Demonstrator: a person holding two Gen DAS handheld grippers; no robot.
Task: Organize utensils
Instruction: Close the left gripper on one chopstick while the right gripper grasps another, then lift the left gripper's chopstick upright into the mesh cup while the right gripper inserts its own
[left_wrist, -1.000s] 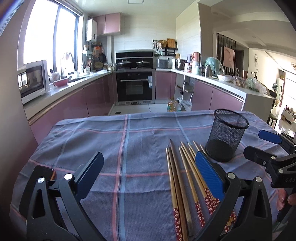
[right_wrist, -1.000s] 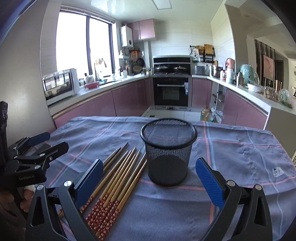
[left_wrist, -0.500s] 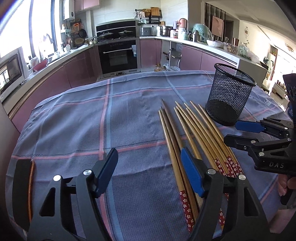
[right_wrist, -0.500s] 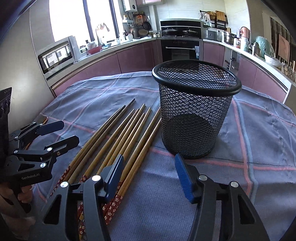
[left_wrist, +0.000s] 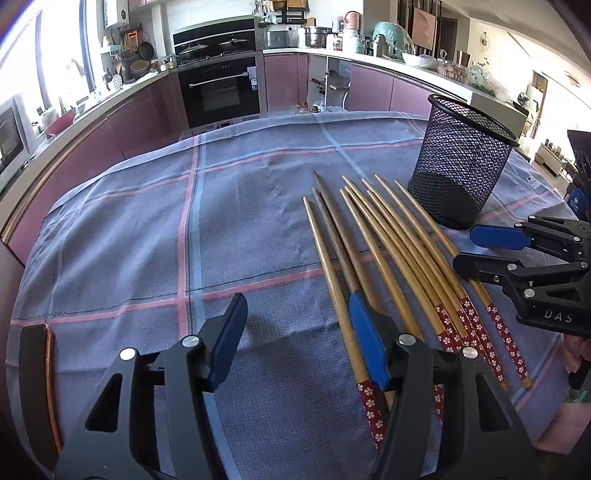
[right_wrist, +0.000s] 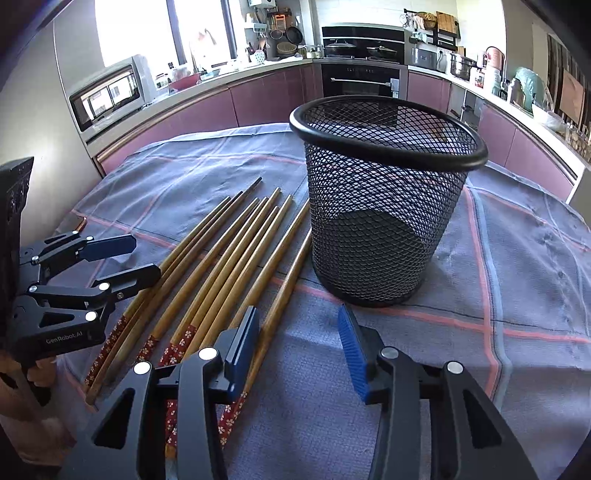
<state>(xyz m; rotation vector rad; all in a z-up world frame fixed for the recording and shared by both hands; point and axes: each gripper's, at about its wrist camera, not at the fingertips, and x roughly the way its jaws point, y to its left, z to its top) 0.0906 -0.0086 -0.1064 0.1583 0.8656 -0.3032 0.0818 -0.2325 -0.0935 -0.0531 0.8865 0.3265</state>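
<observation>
Several wooden chopsticks (left_wrist: 388, 251) with red flowered ends lie fanned out on the blue checked cloth (left_wrist: 221, 221). A black mesh cup (left_wrist: 461, 162) stands upright just beyond their tips. My left gripper (left_wrist: 295, 306) hangs low over the cloth with its jaws closing. Its right finger is over the leftmost chopsticks and only bare cloth shows between the pads. My right gripper (right_wrist: 297, 317) points at the foot of the mesh cup (right_wrist: 384, 206), jaws also closing. The rightmost of the chopsticks (right_wrist: 229, 266) runs just inside its left finger, and no pad presses on it.
A dark flat object with a copper edge (left_wrist: 37, 369) lies at the table's near left edge. The cloth hangs over the round table's far edge (left_wrist: 258, 122). Beyond it are pink kitchen cabinets, an oven (left_wrist: 221, 92) and a microwave (right_wrist: 110, 96).
Both grippers have tipped downward and sunk closer to the chopsticks. Both pairs of jaws have narrowed from wide open. The mesh cup looms larger in the right wrist view.
</observation>
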